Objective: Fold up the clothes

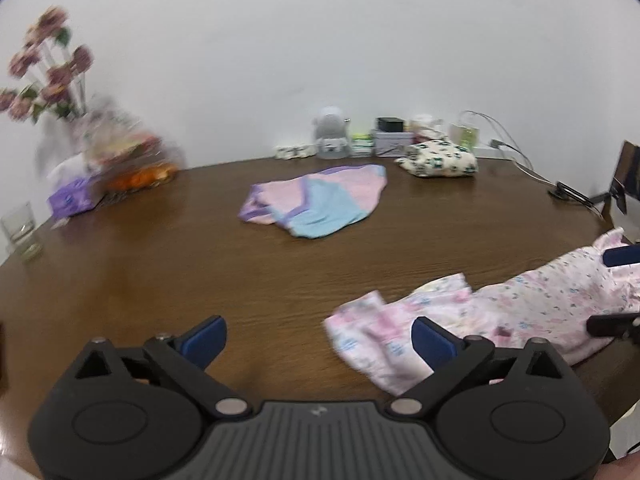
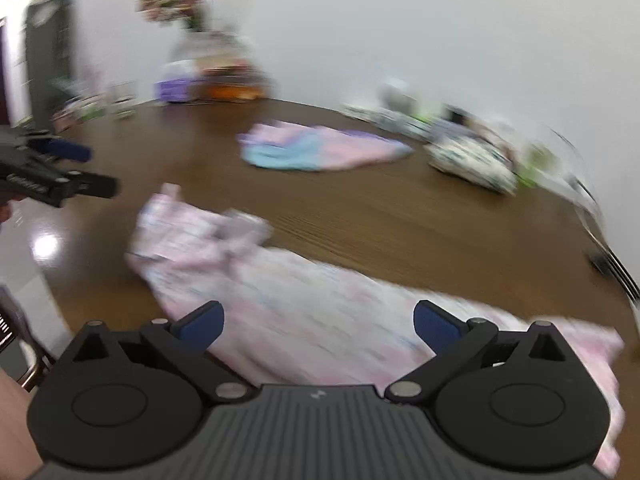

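Where the near edge of the tabletop (image 1: 200,264) meets both views, the left tool (image 1: 320,338) and right tool (image 2: 318,326) hang with fingers spread, pinching nothing. The floral pink garment (image 2: 288,304) lies unfolded, its long axis running left to right; the right tool hovers directly over it, the left just beside its left end. Farther off lie a pink-and-blue garment (image 1: 316,200) and a folded patterned bundle (image 1: 440,158).

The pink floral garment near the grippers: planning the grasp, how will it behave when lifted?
The pink floral garment lies rumpled on the table, so it is probably floppy and will drape. It looks thin, likely light. One pinched corner may drag the rest.
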The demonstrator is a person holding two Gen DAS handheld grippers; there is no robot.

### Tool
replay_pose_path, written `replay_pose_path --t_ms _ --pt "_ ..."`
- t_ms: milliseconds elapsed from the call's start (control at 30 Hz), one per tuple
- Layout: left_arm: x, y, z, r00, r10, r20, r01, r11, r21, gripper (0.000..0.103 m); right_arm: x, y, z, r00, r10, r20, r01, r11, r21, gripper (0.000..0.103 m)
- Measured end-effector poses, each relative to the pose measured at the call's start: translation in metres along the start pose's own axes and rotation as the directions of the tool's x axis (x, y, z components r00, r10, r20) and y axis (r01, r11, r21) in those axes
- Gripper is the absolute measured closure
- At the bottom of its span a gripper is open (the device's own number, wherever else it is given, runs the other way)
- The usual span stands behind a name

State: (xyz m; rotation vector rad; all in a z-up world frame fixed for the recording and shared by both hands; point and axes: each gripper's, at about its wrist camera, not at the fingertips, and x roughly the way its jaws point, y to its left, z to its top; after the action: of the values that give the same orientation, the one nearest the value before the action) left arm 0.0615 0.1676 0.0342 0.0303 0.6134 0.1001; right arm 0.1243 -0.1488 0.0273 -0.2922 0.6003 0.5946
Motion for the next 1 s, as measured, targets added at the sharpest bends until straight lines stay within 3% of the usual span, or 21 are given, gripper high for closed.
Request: replay_pose_path --t_ms 200,400,467,567,633,833,900,967,1000 --pt "0.001 0.033 -0.010 0.999 -0.022 -0.028 0.022 1.000 -0.002 0.004 0.029 0.075 0.035 0.999 0.036 0.023 -0.032 0.988 -0.150 0.000" --pt "0.003 0.048 -0.019 0.995 -0.090 -0.039 0.090 0.996 0.015 0.004 0.059 0.118 0.044 0.992 0.097 -0.081 -0.113 0.967 -0.228 0.001" --pt "0.005 0.048 -0.020 0.991 -0.120 -0.051 0.121 0.992 0.016 0.004 0.064 0.128 0.044 0.992 0.090 -0.094 -0.112 0.957 -0.269 0.005" --pt "0.009 0.047 -0.020 0.979 -0.186 -0.086 0.187 0.982 0.015 0.004 0.072 0.140 0.043 0.991 0.068 -0.117 -0.104 0.936 -0.337 0.013" --pt "0.012 0.043 -0.020 0.971 -0.216 -0.107 0.220 0.975 0.031 0.005 0.079 0.145 0.043 0.988 0.056 -0.145 -0.107 0.921 -0.375 0.029" --pt "0.036 0.040 -0.006 0.929 -0.312 -0.197 0.309 0.950 -0.050 0.017 0.088 0.150 0.041 0.971 0.044 -0.236 -0.140 0.902 -0.409 0.036" --pt "0.044 0.034 0.001 0.926 -0.311 -0.213 0.310 0.950 -0.036 0.018 0.089 0.153 0.039 0.968 0.039 -0.247 -0.143 0.897 -0.418 0.042" --pt "0.053 0.030 0.006 0.916 -0.322 -0.240 0.322 0.946 -0.039 0.020 0.092 0.153 0.041 0.965 0.037 -0.258 -0.142 0.905 -0.401 0.060" --pt "0.057 0.028 0.009 0.907 -0.333 -0.256 0.333 0.942 -0.045 0.020 0.094 0.153 0.042 0.964 0.037 -0.264 -0.142 0.909 -0.392 0.074"
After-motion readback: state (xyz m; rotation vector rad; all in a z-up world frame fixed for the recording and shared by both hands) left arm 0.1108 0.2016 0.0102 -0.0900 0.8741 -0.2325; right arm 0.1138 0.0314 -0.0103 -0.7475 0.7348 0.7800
